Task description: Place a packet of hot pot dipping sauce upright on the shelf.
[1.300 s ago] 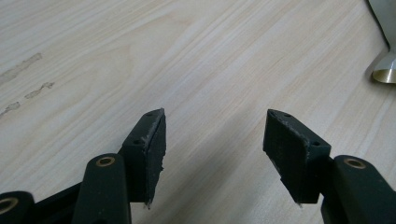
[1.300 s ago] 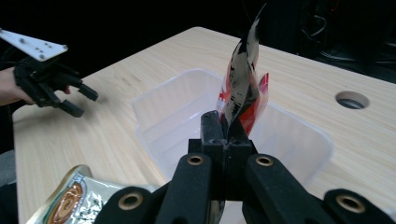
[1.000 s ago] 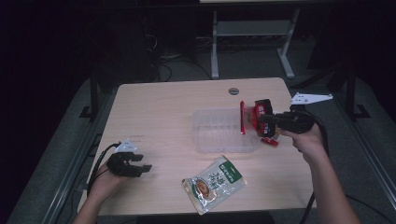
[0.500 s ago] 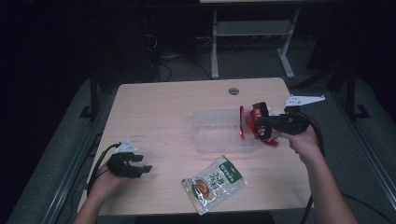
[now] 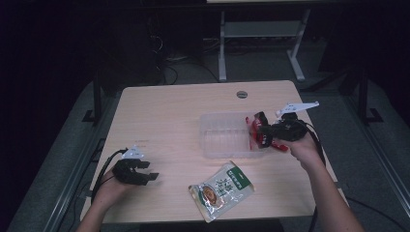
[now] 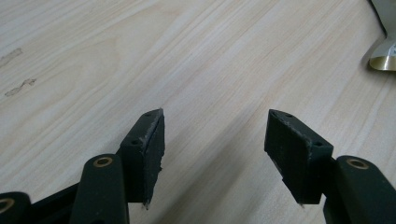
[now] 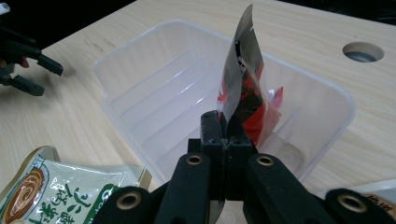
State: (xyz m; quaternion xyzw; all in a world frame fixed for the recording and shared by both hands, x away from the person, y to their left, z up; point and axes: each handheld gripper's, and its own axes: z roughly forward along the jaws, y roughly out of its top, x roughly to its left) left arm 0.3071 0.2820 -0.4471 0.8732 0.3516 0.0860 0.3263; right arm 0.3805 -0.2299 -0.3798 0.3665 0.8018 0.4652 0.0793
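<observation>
Since a second ago, the right claw has come down and leftward with its red packet, now over the clear tub's right end. On the wooden bench, the green pouch lies just in front of the tub. Clenched right jaws pinch the packet's edge; it stands upright inside the tub. Left claw rests released, nothing between its jaws, near the front-left corner.

Black plastic left gripper with 2 flat square pads, brass rivets, small screw holes. Black right gripper, grey 3-cornered plate on top, black cable.
</observation>
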